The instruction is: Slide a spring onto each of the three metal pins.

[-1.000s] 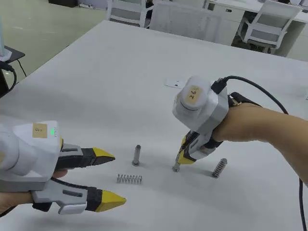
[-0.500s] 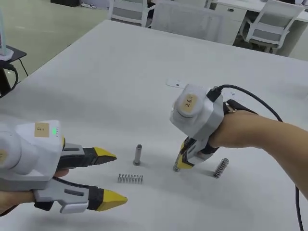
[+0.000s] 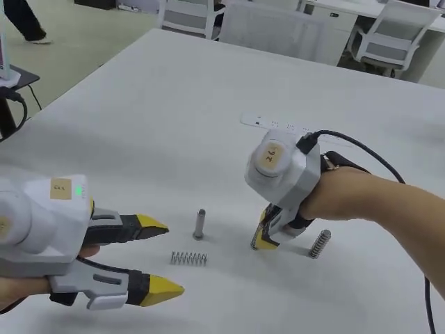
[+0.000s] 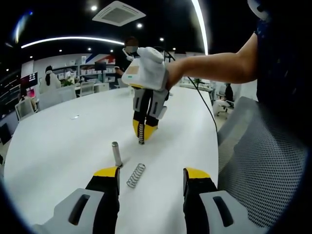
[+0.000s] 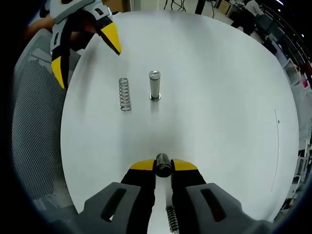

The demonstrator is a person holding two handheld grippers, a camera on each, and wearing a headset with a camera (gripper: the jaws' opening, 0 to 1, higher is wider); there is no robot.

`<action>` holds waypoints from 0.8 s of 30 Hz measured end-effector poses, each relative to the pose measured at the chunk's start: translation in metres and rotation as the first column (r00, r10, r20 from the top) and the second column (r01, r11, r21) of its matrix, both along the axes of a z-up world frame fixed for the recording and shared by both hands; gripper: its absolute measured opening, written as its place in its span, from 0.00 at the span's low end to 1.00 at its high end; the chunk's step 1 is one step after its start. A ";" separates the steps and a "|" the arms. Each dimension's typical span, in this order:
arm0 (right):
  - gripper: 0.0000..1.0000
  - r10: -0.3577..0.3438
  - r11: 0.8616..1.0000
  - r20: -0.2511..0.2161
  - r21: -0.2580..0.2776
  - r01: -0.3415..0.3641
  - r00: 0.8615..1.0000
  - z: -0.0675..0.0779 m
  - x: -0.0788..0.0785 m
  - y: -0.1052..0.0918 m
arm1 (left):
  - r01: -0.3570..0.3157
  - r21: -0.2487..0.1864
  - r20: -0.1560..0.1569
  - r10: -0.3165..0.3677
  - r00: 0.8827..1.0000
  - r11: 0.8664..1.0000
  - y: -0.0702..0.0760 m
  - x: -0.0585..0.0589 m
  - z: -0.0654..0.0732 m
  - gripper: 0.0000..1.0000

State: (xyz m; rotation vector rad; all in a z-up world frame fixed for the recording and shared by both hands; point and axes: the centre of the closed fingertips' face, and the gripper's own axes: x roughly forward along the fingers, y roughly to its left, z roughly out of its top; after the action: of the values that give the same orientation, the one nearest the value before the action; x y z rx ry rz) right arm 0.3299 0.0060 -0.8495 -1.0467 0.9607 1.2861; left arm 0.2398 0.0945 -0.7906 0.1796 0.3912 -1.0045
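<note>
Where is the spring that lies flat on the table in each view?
Head view: spring low centre, below the bare pin.
Left gripper view: spring low centre, right of the bare pin.
Right gripper view: spring upper left, left of the bare pin.
Shared landmark: the bare pin.

my right gripper (image 3: 265,239) stands tip-down near the bare pin (image 3: 199,224); loose spring (image 3: 188,258) lies flat (left gripper (image 3: 173,256) gaping).

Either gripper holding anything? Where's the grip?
Right gripper pinches a spring by its coil sides, lower end below the tips. Left gripper open, empty.
</note>
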 end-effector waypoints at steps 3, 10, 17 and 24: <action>0.10 -0.003 1.000 -0.001 0.002 0.003 1.000 0.000 0.000 0.000 | 0.003 -0.001 0.000 -0.003 1.000 1.000 -0.001 0.000 0.001 0.47; 0.15 -0.012 1.000 0.004 0.003 0.012 1.000 0.001 0.002 -0.002 | 0.004 0.000 0.003 -0.004 1.000 1.000 0.000 0.001 0.002 0.47; 0.17 -0.035 0.999 0.007 0.013 0.035 0.999 0.003 0.003 -0.007 | 0.010 0.001 0.004 -0.010 1.000 1.000 -0.001 0.001 0.002 0.47; 0.19 -0.055 0.998 0.002 0.014 0.055 0.998 0.003 0.000 -0.017 | 0.016 0.002 0.004 -0.016 1.000 1.000 -0.003 0.000 0.002 0.47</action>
State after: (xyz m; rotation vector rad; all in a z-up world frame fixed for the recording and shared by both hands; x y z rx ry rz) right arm 0.3299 -0.0108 -0.8461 -1.0046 0.9709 1.2440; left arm 0.2400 0.0916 -0.7886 0.1863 0.3878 -1.0199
